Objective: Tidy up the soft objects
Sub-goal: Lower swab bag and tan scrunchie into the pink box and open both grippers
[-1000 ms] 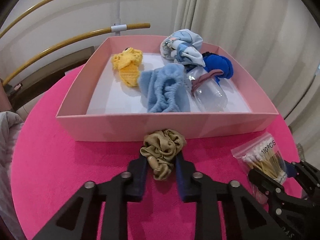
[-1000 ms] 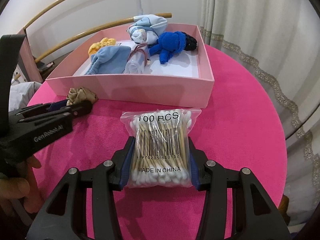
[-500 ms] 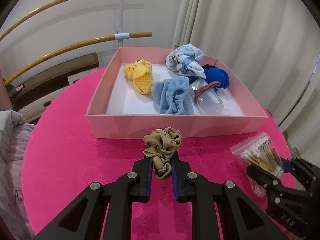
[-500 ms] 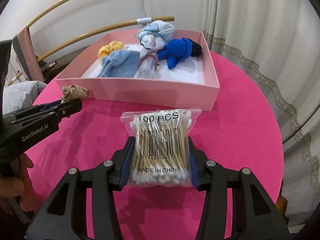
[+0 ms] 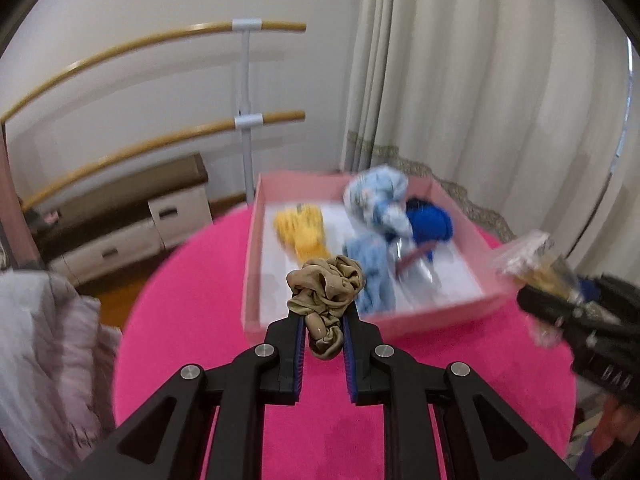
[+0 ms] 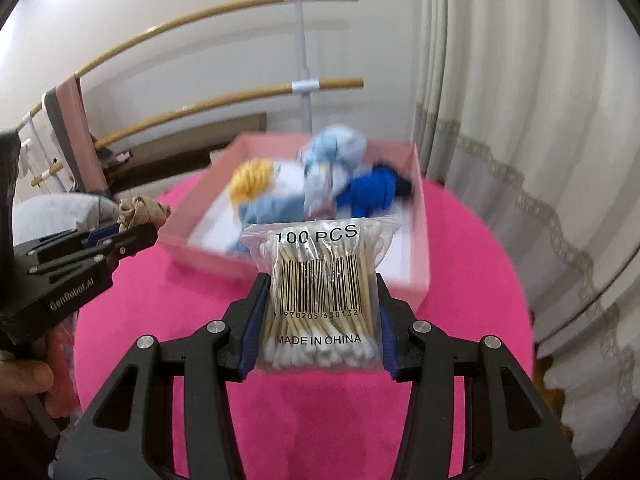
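Note:
My left gripper [image 5: 323,322] is shut on a tan satin scrunchie [image 5: 326,288], held in the air over the near wall of the pink box [image 5: 251,264]. From the right wrist view the same scrunchie [image 6: 142,210] shows at the tip of the left gripper [image 6: 134,236]. A clear bag of cotton swabs [image 6: 322,292] is squeezed in my right gripper [image 6: 320,292], lifted off the pink round table [image 6: 460,280]. Inside the pink box [image 6: 420,248] lie a yellow knit piece [image 5: 300,232], light blue cloths [image 5: 372,276], a deep blue soft item [image 5: 430,222] and a clear bottle.
Wooden ballet bars [image 5: 160,136] on a white post stand behind the table, with a low cabinet [image 5: 120,220] under them. Cream curtains [image 5: 480,100] hang at the right. Grey cloth [image 5: 44,340] lies at the left. A person's hand [image 6: 20,376] grips the left tool.
Both grippers have risen off the table with their loads. The left jaws closed tight on the scrunchie and lifted it over the box's near wall. The swab bag rose too.

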Available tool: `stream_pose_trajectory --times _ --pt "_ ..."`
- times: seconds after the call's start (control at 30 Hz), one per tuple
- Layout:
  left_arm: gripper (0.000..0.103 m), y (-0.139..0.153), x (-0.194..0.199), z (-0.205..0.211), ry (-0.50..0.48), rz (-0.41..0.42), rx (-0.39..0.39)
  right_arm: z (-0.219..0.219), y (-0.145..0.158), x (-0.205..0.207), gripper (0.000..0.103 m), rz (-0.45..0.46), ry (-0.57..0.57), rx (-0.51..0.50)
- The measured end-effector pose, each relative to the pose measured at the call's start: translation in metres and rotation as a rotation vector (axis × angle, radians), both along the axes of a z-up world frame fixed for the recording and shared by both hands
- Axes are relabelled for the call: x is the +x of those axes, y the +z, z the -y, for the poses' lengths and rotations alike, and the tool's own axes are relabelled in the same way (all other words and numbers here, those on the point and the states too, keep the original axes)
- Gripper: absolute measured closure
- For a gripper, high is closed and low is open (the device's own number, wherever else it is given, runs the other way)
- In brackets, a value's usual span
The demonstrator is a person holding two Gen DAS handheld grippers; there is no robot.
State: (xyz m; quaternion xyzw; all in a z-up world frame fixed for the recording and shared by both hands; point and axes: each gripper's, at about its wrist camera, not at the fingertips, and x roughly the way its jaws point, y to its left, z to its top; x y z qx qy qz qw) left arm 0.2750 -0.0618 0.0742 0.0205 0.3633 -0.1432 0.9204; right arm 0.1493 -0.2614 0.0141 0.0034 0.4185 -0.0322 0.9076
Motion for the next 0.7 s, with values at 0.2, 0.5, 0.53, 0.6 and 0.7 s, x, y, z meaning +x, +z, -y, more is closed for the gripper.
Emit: stream_pose_trajectory --times 0.2,0.5,0.53,0.6,0.7 --pt "0.090 0.037 0.008 0.001 -0.009 0.061 0.016 0.005 0.037 0.035 0.058 0.051 -0.006 -0.017" --pt "0.090 0.043 0.051 0.014 -0.028 0.040 0.014 0.022 0.031 0.087 0.058 0.008 -0.032 0.012" --pt "0.090 0.043 0.057 0.015 -0.030 0.035 0.014 0.026 0.028 0.092 0.058 -0.005 -0.036 0.016" --pt "0.090 0.040 0.068 0.017 -0.029 0.014 0.010 0.034 0.019 0.105 0.058 -0.037 -0.044 0.030" --pt "0.090 0.031 0.084 0.019 -0.028 -0.020 0.007 0.044 0.005 0.117 0.058 -0.075 -0.056 0.031"
